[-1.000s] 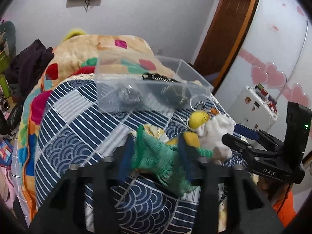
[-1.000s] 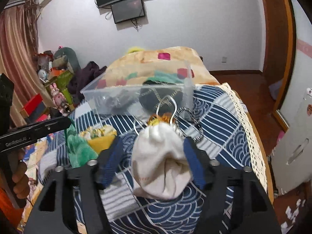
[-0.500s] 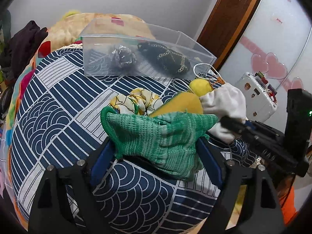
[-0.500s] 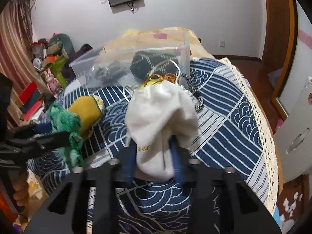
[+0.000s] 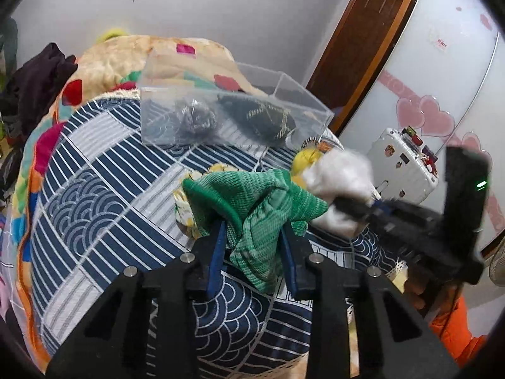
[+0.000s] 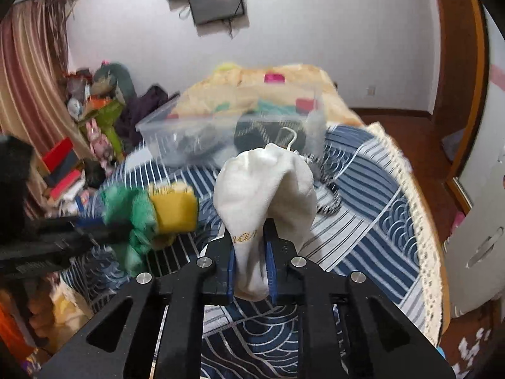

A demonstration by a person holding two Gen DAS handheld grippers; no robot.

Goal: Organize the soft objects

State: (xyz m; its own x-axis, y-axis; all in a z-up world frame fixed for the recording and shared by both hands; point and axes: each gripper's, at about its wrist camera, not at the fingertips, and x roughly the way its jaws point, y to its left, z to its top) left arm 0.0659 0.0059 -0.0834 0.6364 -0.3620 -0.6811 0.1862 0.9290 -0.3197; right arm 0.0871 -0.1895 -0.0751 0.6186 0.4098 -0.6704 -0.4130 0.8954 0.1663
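A green knitted sock (image 5: 262,208) with a yellow part (image 6: 175,208) sits between the blue pads of my left gripper (image 5: 252,230). The jaws are closing and press on it, and it is held above the bed. My right gripper (image 6: 251,252) is shut on the cuff of a white sock (image 6: 268,186), which stands up in front of it. In the left wrist view the right gripper (image 5: 356,208) and the white sock (image 5: 341,177) are blurred, just right of the green one. A clear plastic box (image 5: 157,126) behind holds a grey bundle (image 5: 195,120) and a black gold-trimmed piece (image 5: 262,120).
The bed has a navy patterned cover (image 5: 94,189) with a lace edge (image 6: 419,221). A floral cloth (image 5: 183,211) lies under the green sock. A wire hanger (image 6: 292,139) and a striped cord (image 6: 331,202) lie near the box. A white suitcase (image 5: 407,158) stands on the right, clutter (image 6: 94,120) on the left.
Both pairs of jaws went from wide to narrow: the left closed on the green sock, the right on the white sock. Both socks now hang higher off the cover.
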